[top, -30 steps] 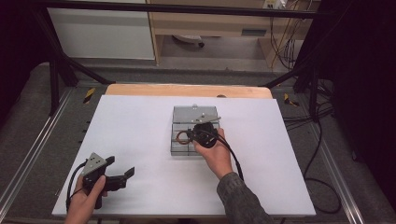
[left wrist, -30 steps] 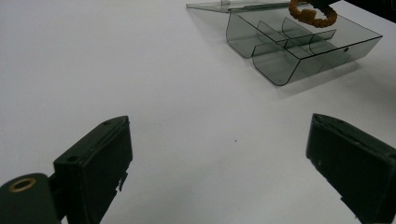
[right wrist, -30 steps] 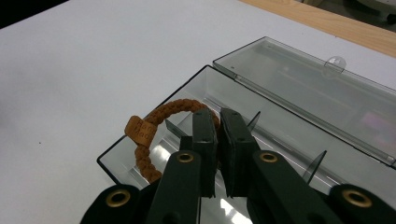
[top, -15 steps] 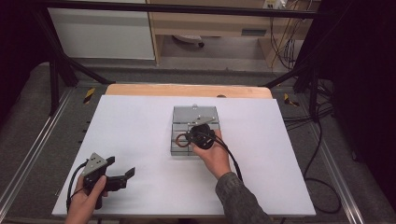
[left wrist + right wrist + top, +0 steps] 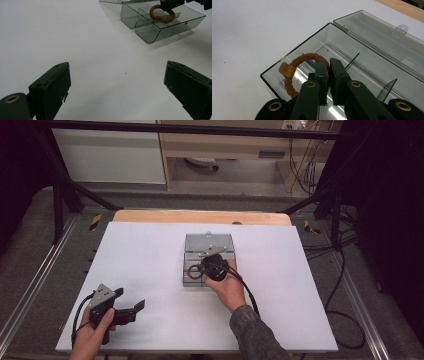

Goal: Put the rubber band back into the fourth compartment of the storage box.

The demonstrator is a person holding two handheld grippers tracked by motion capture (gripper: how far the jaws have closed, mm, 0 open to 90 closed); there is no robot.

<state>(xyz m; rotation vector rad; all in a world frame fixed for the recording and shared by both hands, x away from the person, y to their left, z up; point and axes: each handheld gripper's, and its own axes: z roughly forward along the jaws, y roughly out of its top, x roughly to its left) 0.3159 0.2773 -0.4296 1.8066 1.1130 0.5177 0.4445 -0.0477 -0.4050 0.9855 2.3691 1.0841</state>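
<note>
A brown braided bracelet (image 5: 297, 61) with a small tan tag hangs over the left end of a clear plastic box (image 5: 294, 53) that has dividers. My right gripper (image 5: 327, 61) is shut on the bracelet's right side. From above, the right gripper (image 5: 205, 267) sits over the box (image 5: 208, 245) with the bracelet (image 5: 192, 271) at its left. In the left gripper view the bracelet (image 5: 160, 17) stands upright, part of it above the box (image 5: 150, 32) wall. My left gripper (image 5: 117, 85) is open and holds nothing, low over the white table near the front left (image 5: 137, 307).
The box's lid (image 5: 382, 35) lies open flat behind it. A white sheet (image 5: 150, 255) covers the table, with a wooden strip (image 5: 200, 216) along the far edge. Black frame posts and cables stand beyond the right edge.
My right gripper has shifted slightly left over the box with the bracelet in it. The left gripper has stayed put.
</note>
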